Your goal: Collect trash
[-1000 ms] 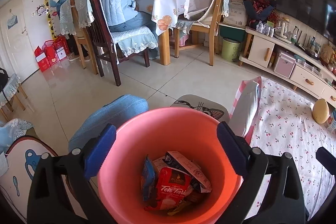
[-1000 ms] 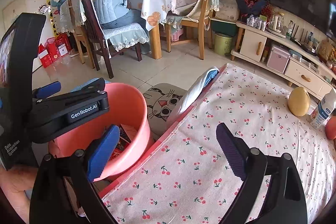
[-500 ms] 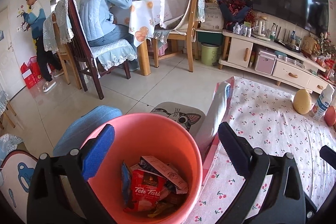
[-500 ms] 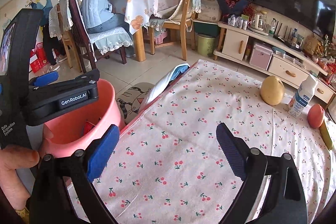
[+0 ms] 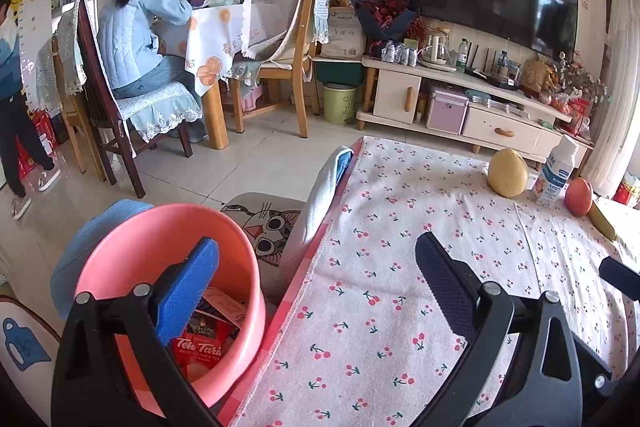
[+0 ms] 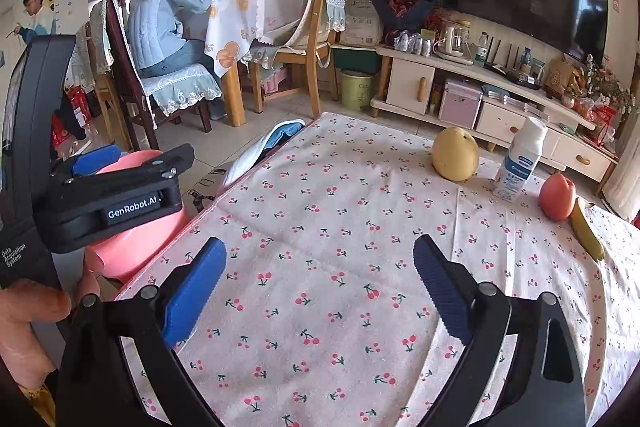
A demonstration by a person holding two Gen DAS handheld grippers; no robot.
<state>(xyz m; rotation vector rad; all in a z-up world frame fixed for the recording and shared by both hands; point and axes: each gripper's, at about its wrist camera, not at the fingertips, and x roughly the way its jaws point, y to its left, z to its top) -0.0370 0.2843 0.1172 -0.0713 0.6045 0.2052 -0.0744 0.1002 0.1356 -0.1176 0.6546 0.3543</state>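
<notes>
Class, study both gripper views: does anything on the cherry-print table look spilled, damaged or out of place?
Nothing stands out. The bottle stands upright among fruit at the far end of the tablecloth, and the wrappers sit inside the pink bucket beside the table.

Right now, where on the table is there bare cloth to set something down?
The near and middle tablecloth lies bare, from the edge by the pink bucket across. The far right corner is crowded: pomelo, bottle, peach, banana.
</notes>
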